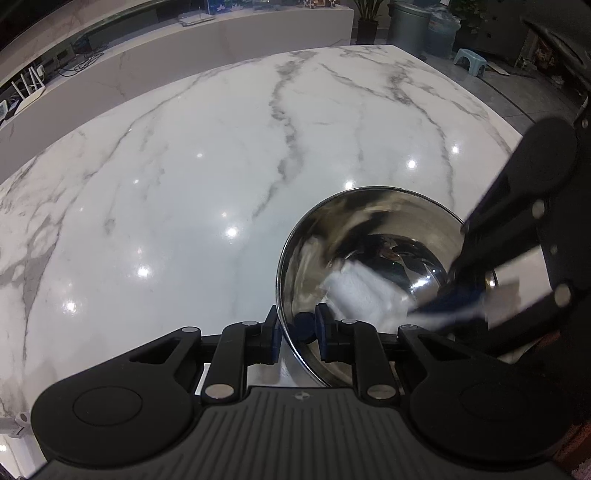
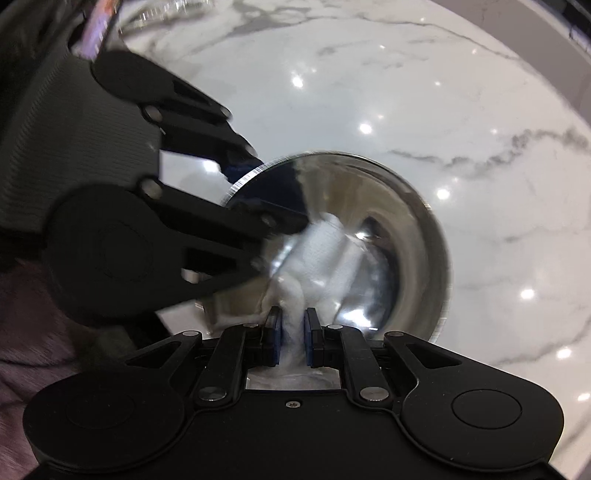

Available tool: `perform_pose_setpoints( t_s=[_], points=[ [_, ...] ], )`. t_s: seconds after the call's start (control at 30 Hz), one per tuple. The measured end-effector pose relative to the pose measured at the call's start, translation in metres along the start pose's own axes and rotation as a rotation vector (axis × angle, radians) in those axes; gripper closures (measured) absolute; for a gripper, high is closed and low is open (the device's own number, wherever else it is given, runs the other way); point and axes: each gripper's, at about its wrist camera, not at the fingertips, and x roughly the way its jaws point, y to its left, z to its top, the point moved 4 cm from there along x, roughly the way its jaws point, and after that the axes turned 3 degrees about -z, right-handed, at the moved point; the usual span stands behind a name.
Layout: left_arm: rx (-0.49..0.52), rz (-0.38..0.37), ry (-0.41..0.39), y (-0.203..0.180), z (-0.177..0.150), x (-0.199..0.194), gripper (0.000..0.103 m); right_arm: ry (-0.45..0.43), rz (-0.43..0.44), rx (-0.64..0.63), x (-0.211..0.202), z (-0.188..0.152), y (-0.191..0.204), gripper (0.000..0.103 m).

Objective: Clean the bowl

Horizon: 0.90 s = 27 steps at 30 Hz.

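Note:
A shiny steel bowl [image 1: 373, 243] stands tilted on the white marble table [image 1: 221, 166]. My left gripper [image 1: 298, 328] is shut on the bowl's near rim, one pad outside and one inside. My right gripper [image 2: 293, 334] is shut on a white cloth [image 2: 317, 251] that is pressed against the inside of the bowl [image 2: 406, 229]. In the left wrist view the cloth [image 1: 362, 291] lies blurred against the near inner wall, and the right gripper [image 1: 458, 295] reaches in from the right. In the right wrist view the left gripper [image 2: 255, 184] holds the rim at the left.
The marble table stretches far beyond the bowl, with its right edge [image 1: 509, 122] close to it. A low white counter [image 1: 221, 33], grey bins [image 1: 410, 22] and a small stool [image 1: 471, 61] stand past the table's far end.

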Motion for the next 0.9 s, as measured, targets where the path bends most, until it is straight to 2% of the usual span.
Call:
perform_pose_setpoints(
  t_s=[0.03,0.13,0.2,0.3,0.5,0.57,0.67,0.77,0.9],
  points=[
    [0.001,-0.002,0.002,0.000,0.000,0.000,0.086,-0.002,-0.079,-0.032,0.000,0.001,-0.001,0.094],
    [-0.001,-0.004,0.006,-0.001,-0.001,-0.001,0.086,-0.021,-0.162,-0.070,-0.001,0.002,-0.001,0.094],
    [-0.008,-0.008,0.011,-0.001,-0.001,-0.001,0.085,-0.022,-0.167,-0.075,0.001,0.002,0.000,0.094],
    [-0.014,-0.033,0.036,-0.003,-0.004,0.000,0.078,-0.021,-0.164,-0.078,0.002,0.003,0.000,0.093],
    [0.011,-0.066,0.059,-0.007,-0.011,-0.002,0.073,-0.029,-0.136,-0.043,0.003,0.004,-0.005,0.093],
    [0.017,-0.065,0.056,-0.007,-0.011,-0.002,0.075,-0.031,-0.130,-0.034,0.003,0.005,-0.006,0.093],
    [0.010,-0.047,0.033,-0.003,-0.007,-0.003,0.083,-0.023,-0.134,-0.035,0.004,0.005,-0.005,0.093],
    [0.017,0.008,0.004,-0.001,-0.002,-0.003,0.087,-0.010,-0.116,-0.026,0.005,0.005,-0.003,0.093],
    [0.011,0.028,-0.001,-0.001,0.001,-0.002,0.087,-0.021,0.052,0.044,0.005,0.010,0.001,0.093]
  ],
)
